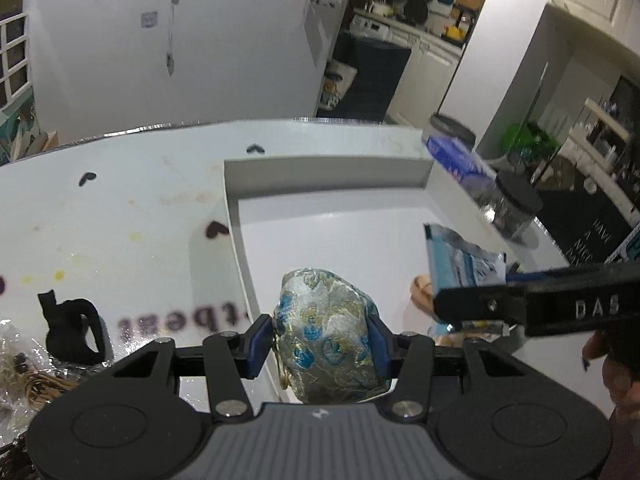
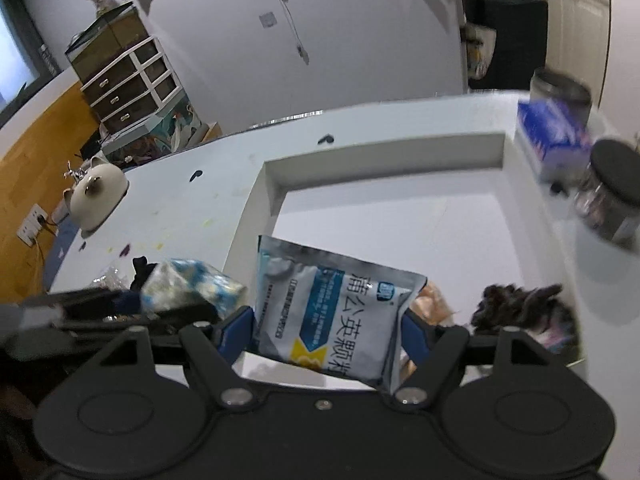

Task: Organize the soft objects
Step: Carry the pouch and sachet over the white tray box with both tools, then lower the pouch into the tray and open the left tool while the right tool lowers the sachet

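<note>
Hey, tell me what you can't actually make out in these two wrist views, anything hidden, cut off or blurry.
- Peach item: right wrist view, mostly hidden behind the sachet in the right claw; identity unclear.
- Dark fuzzy object: right wrist view, blurred.
- Blue box: left wrist view, print blurred.
- Brocade pouch in the left claw: underside hidden by the claw body.
- Table lettering: left wrist view, partly covered.

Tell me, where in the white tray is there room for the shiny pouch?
The white tray is bare across its middle and back, up to the far wall. Its near edge is crowded: the left claw grips the brocade pouch, the right claw the sachet, beside a dark fuzzy thing.
</note>
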`<state>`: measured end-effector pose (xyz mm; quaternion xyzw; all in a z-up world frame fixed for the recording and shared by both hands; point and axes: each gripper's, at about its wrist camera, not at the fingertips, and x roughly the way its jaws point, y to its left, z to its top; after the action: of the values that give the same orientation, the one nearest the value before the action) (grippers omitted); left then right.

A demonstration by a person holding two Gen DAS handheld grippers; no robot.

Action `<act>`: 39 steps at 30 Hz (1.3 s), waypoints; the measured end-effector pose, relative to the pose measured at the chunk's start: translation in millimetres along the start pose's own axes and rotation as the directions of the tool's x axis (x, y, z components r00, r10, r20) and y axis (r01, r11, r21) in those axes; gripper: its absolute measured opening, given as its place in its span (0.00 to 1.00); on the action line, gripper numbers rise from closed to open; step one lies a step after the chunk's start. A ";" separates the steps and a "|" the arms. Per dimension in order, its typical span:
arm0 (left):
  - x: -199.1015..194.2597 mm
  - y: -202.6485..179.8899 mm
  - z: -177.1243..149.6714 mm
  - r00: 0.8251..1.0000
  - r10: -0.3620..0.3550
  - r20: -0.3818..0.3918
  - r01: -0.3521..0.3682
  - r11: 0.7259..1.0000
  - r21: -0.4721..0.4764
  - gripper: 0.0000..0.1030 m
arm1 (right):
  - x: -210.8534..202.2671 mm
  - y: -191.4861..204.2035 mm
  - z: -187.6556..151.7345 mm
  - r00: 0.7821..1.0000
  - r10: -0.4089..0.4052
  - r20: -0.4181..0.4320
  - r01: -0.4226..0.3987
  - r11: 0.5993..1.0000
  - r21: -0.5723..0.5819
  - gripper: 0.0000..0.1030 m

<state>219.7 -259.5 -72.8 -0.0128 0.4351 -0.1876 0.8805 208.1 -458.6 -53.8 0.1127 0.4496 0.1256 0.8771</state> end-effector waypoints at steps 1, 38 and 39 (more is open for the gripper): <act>2.5 0.4 -0.5 1.000 0.002 -0.007 -0.002 1.000 0.001 0.49 | 5.3 -1.7 1.3 1.000 0.010 -0.011 -0.010 1.000 0.011 0.75; 24.1 -4.8 4.1 1.000 -0.008 -0.027 0.010 0.998 0.062 0.60 | 71.6 -39.0 0.3 0.969 0.087 -0.232 -0.090 0.996 -0.005 0.87; 21.3 -4.5 5.0 1.000 -0.009 -0.016 0.010 0.998 0.061 0.59 | 69.0 -37.7 0.7 0.968 0.099 -0.232 -0.101 0.995 0.005 0.86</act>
<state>233.9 -271.7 -85.1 0.0137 0.4360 -0.2050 0.8762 252.1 -472.1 -117.6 0.1165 0.5422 0.1835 0.8116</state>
